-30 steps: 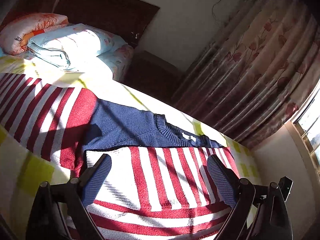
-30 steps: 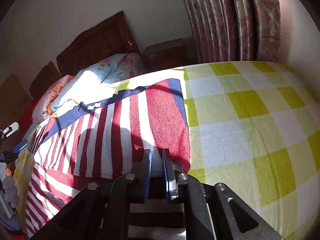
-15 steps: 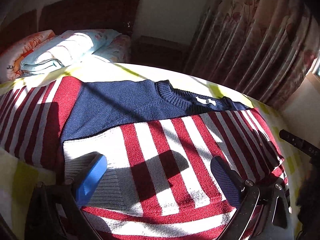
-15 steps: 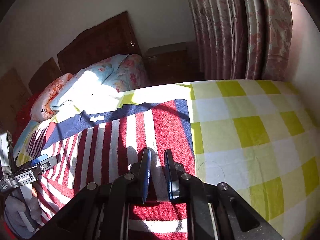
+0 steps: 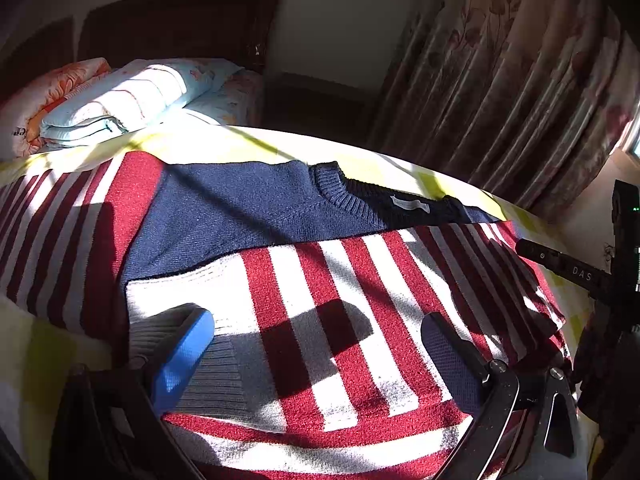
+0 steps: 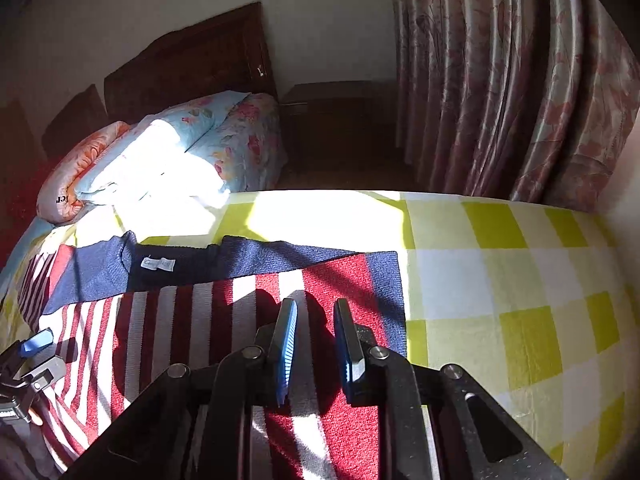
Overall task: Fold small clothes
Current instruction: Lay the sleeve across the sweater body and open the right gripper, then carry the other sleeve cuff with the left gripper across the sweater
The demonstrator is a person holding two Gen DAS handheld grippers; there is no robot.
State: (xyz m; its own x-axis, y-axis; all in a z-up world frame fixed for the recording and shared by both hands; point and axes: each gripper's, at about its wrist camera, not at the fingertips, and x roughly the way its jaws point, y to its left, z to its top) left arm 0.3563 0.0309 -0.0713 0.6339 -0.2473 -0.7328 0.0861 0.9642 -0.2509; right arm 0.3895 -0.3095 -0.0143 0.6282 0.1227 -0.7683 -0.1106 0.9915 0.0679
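A small knit sweater (image 5: 248,216) with a navy top and red and white stripes lies on the bed, its lower part folded up over the chest. It also shows in the right wrist view (image 6: 192,308). My left gripper (image 5: 316,352) is open, its blue pads just above the folded striped part near the grey ribbed hem (image 5: 216,376). My right gripper (image 6: 314,320) is open by a narrow gap and empty, over the sweater's right side. The left gripper's tip (image 6: 36,344) shows at the far left of the right wrist view.
The bed has a yellow, green and white checked cover (image 6: 500,280). Folded quilts and pillows (image 5: 132,96) lie at the head by a dark wooden headboard (image 6: 192,64). A nightstand (image 6: 332,100) and floral curtains (image 6: 500,80) stand beyond the bed's far edge.
My right gripper let go of the sweater's folded edge and opened slightly, lifting back. My left gripper stayed open and moved a little forward over the fold.
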